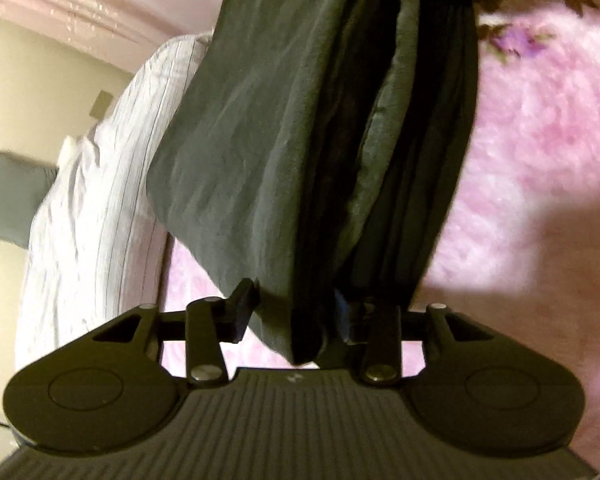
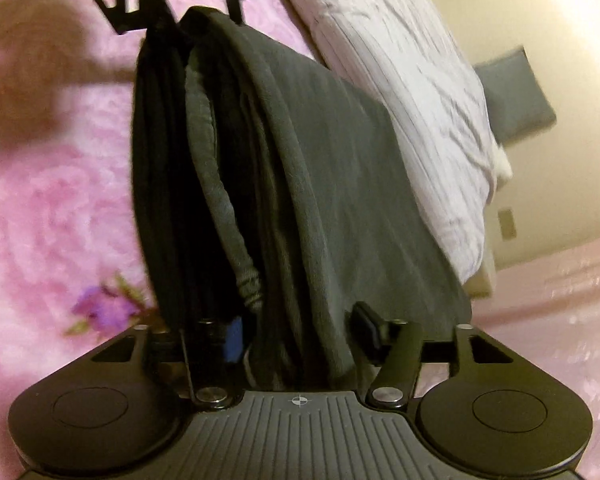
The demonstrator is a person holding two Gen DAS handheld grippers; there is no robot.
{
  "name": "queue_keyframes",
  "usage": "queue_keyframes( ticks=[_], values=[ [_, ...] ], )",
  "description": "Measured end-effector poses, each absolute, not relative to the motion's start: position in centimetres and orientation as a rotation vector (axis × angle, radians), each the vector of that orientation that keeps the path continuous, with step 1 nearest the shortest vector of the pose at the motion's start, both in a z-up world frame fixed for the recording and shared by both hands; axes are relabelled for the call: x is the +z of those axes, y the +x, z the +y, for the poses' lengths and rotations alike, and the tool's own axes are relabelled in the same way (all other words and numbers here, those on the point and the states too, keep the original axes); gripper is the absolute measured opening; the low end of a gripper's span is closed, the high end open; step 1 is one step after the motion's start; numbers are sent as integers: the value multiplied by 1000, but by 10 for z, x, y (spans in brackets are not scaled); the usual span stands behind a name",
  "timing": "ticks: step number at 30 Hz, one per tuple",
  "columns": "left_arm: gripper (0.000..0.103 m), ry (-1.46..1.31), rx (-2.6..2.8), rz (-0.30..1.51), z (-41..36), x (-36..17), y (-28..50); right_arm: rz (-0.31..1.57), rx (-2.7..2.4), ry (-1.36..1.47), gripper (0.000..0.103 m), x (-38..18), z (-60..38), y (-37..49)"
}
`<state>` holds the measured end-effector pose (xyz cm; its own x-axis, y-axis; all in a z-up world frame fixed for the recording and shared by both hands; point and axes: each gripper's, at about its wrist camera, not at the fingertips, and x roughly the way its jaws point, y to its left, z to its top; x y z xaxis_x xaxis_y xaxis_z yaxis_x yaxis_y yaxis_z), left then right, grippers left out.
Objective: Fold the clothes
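Observation:
A dark grey folded garment [image 1: 260,140] hangs stretched between my two grippers, above a pink fluffy blanket [image 1: 540,160]. My left gripper [image 1: 300,316] is shut on one end of it, with several cloth layers bunched between the fingers. My right gripper [image 2: 300,332] is shut on the other end of the same garment [image 2: 320,180]. A ribbed hem [image 2: 212,152] shows among the folds. The left gripper [image 2: 196,0] shows at the top of the right wrist view, holding the far end.
A white striped duvet or pillow [image 1: 100,200] lies beside the pink blanket [image 2: 40,200]. A grey cushion [image 2: 512,96] leans on a cream wall behind it. A purple flower print [image 2: 100,308] is on the blanket.

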<state>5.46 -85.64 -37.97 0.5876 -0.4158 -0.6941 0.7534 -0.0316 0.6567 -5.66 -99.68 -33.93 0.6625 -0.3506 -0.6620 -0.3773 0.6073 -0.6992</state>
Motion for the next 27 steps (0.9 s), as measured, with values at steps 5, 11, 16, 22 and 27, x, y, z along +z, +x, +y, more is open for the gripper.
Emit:
queue_keyframes(
  ticks=[5,11,16,22,27],
  values=[
    [72,908,-906,614,-821,-327,52,1004,-122,-560,101,-293,-1001,-81],
    [102,461,-807,775,-771,-266,19,1054,-318,81,101,-226,-983,-126],
    [102,289,-782,866,-736,-220,12,1022,-459,378,101,-173,-934,-147],
    [102,281,-780,846,-682,-154,-15,949,-532,412,102,-115,-861,-157],
    [102,285,-763,804,-659,-121,-21,916,-570,422,102,-91,-836,-162]
  ],
)
